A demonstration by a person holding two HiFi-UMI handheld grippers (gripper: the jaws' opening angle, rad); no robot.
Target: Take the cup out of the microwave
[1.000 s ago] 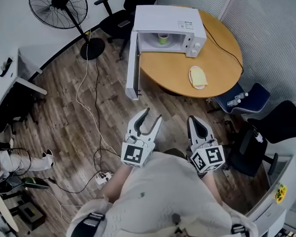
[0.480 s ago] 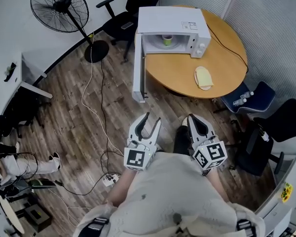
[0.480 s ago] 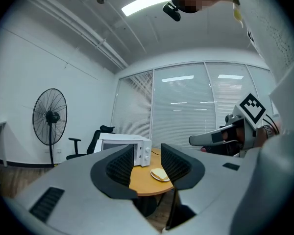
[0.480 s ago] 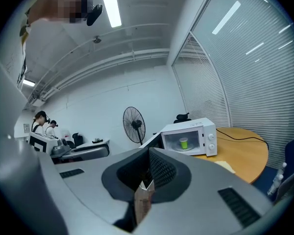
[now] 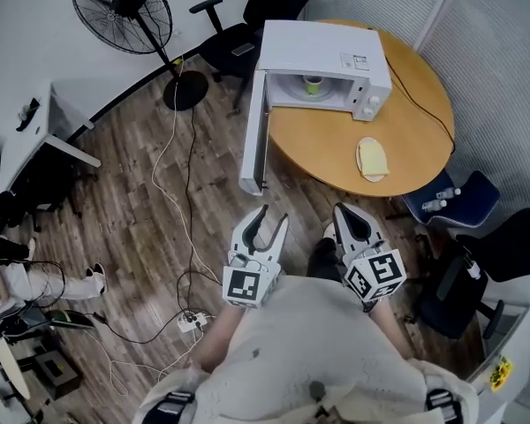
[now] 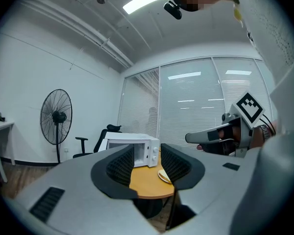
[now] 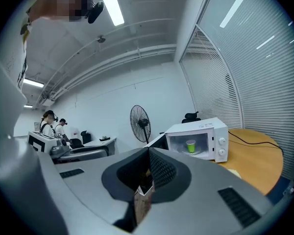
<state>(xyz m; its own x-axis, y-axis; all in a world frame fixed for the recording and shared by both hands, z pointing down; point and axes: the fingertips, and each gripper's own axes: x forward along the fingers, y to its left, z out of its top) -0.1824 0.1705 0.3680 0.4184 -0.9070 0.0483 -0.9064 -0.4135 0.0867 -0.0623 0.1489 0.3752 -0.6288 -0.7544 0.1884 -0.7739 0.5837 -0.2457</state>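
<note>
The white microwave (image 5: 322,67) stands on the round wooden table (image 5: 406,135) with its door (image 5: 254,138) swung wide open. The green cup (image 5: 313,85) sits inside on the turntable, also seen as the green cup (image 7: 190,146) in the right gripper view. Both grippers are held close to the body, well short of the table. My left gripper (image 5: 271,219) is open; its jaws have just been closing a little, with nothing between them. My right gripper (image 5: 342,212) is shut and empty, its pads meeting at the tips (image 7: 148,153).
A yellow flat item (image 5: 372,159) lies on the table in front of the microwave. A standing fan (image 5: 122,11), office chairs (image 5: 252,20), floor cables (image 5: 178,193) with a power strip (image 5: 191,321), and a blue chair (image 5: 446,203) surround the table.
The whole scene has slid to the right in the head view as the person moves. Both grippers stay in front of the body, the left jaws slightly narrower.
</note>
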